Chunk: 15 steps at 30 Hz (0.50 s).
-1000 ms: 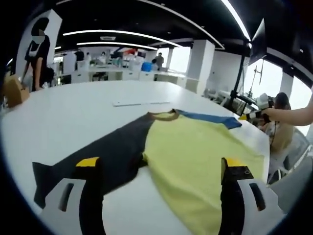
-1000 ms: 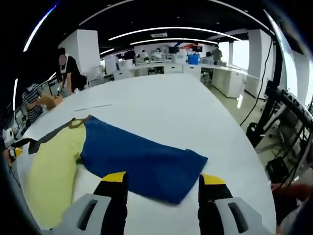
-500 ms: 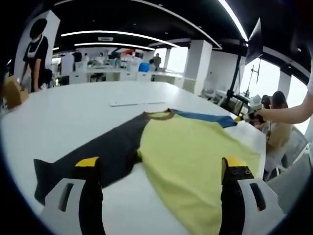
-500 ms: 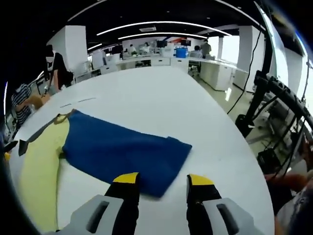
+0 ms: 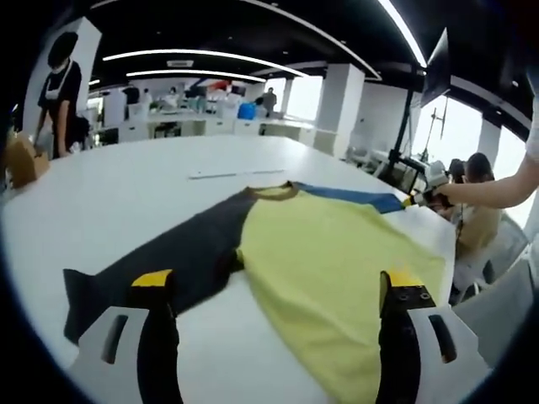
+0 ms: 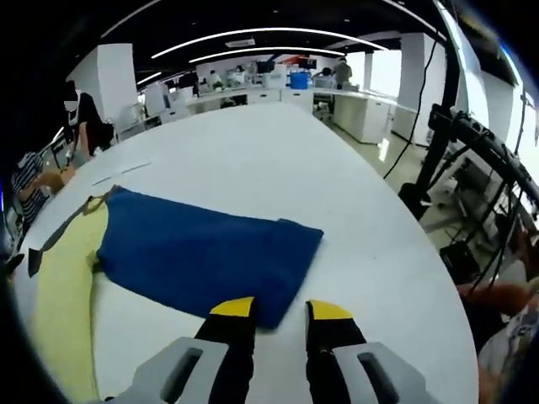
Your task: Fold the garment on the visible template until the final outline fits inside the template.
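garment: we see a shirt (image 5: 328, 261) lying flat on the white table (image 5: 126, 194), yellow body in the middle, dark sleeve (image 5: 168, 265) spread to one side, blue sleeve (image 6: 202, 252) to the other.
template: we can't make out an outline under the cloth; only a thin pale strip (image 5: 236, 174) lies on the table past the collar, and we can't tell if it belongs to it.
left gripper: our left gripper (image 5: 274, 282) has its jaws wide apart and holds nothing; one tip is over the dark sleeve, the other over the yellow body, just above the cloth as far as we can tell.
right gripper: our right gripper (image 6: 278, 307) has jaws narrowed to a small gap, with the near corner of the blue sleeve at that gap; we can't tell if cloth is between the tips yet.
step: we judge this as the start of the first fold, taking hold of both sleeves. Nothing is folded yet.
next: pinch the blue sleeve's end firmly, close left on the dark sleeve's end, then lift low and carry both inward over the yellow body.
watch: a single-layer grip, no dragging of the body across the table, whole shirt kept on the table.
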Tool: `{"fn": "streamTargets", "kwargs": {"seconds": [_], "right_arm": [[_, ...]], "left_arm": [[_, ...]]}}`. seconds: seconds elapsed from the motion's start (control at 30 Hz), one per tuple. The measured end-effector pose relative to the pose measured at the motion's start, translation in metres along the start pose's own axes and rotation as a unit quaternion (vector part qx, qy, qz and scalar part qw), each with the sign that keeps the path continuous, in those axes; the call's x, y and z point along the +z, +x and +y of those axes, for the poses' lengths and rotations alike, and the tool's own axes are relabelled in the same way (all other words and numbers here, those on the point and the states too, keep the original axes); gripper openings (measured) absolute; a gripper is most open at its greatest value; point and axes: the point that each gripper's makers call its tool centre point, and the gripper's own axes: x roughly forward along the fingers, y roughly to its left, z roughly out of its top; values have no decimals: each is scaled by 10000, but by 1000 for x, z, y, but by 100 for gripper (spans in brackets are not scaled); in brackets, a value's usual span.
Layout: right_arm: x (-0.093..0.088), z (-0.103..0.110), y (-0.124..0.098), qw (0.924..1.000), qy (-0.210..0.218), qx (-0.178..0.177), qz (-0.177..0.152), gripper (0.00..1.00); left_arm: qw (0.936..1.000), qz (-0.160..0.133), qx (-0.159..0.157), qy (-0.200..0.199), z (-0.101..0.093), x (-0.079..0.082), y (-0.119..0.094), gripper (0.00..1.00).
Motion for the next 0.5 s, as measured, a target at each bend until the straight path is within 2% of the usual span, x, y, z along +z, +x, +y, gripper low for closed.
{"fn": "streamTargets", "kwargs": {"seconds": [0.07, 0.23, 0.33, 0.5], "right_arm": [[0, 0, 0, 10000, 75, -15, -12, 15], [3, -18, 4, 9962, 848, -183, -62, 5], [2, -17, 2, 9959, 883, -199, -49, 0], [0, -11, -1, 9958, 899, -153, -26, 0]], "left_arm": [[10000, -21, -6, -22, -1, 0, -1, 97], [10000, 9, -37, -58, -3, -2, -5, 97], [9999, 3, -57, -88, -4, -2, -7, 96], [9999, -44, -38, -120, -3, 0, -10, 96]]}}
